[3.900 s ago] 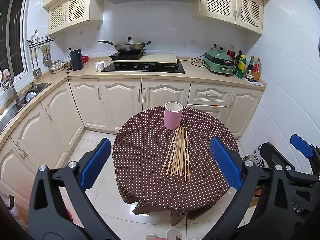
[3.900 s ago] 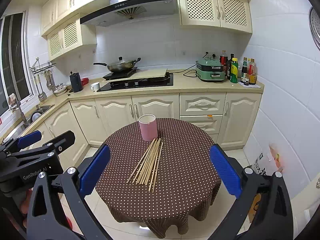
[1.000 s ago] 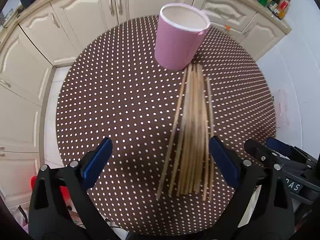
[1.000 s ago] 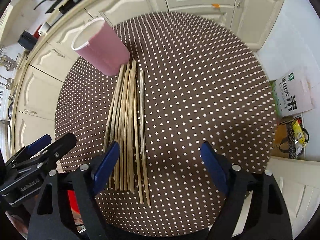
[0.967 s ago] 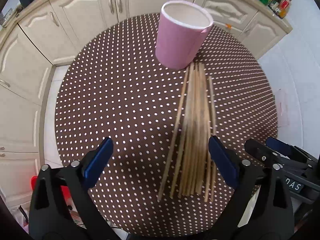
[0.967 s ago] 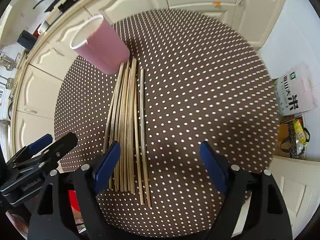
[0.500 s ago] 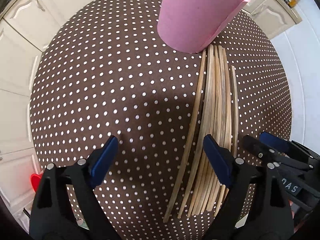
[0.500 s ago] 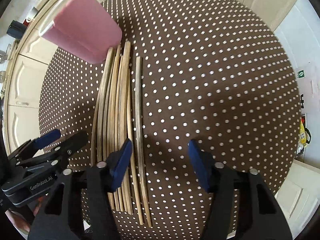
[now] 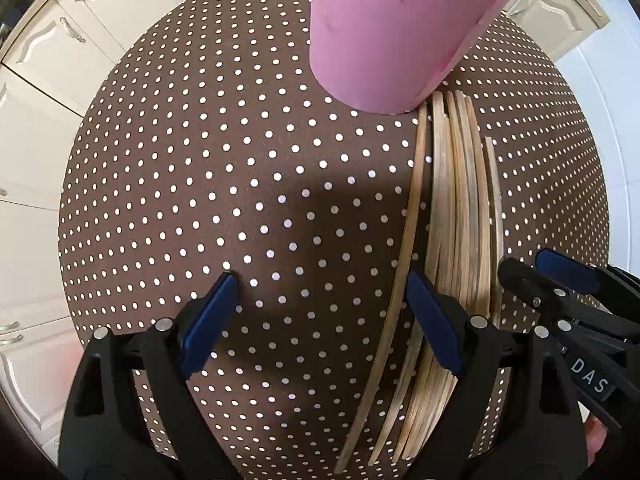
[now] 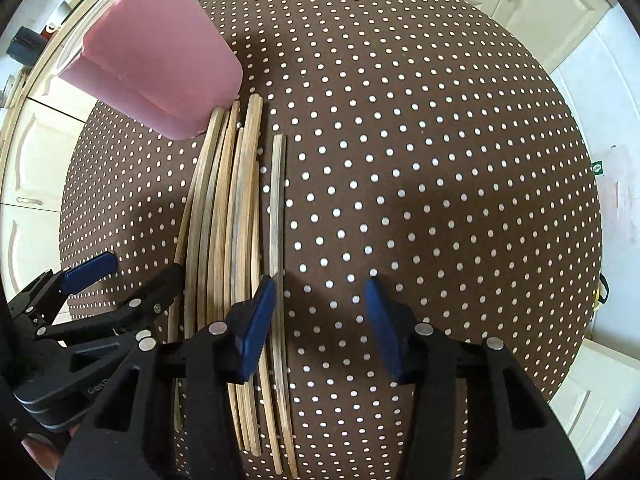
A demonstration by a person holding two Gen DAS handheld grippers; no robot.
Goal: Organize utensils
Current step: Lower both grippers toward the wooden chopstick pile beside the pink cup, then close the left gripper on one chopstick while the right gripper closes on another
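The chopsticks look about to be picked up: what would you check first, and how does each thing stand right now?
1. Chopsticks lie flat in a loose bundle on the dotted tablecloth: ok.
2. One stray chopstick lies apart on the bundle's right edge, between the closing fingers of the right gripper: ok.
3. Right gripper's pads pressing that stick: not yet, a gap shows.
4. Left gripper stands wide open; the leftmost chopstick sits just inside its right finger: ok.
5. Pink holder upright beside the stick ends: ok.
6. Holder's inside free: cannot tell.
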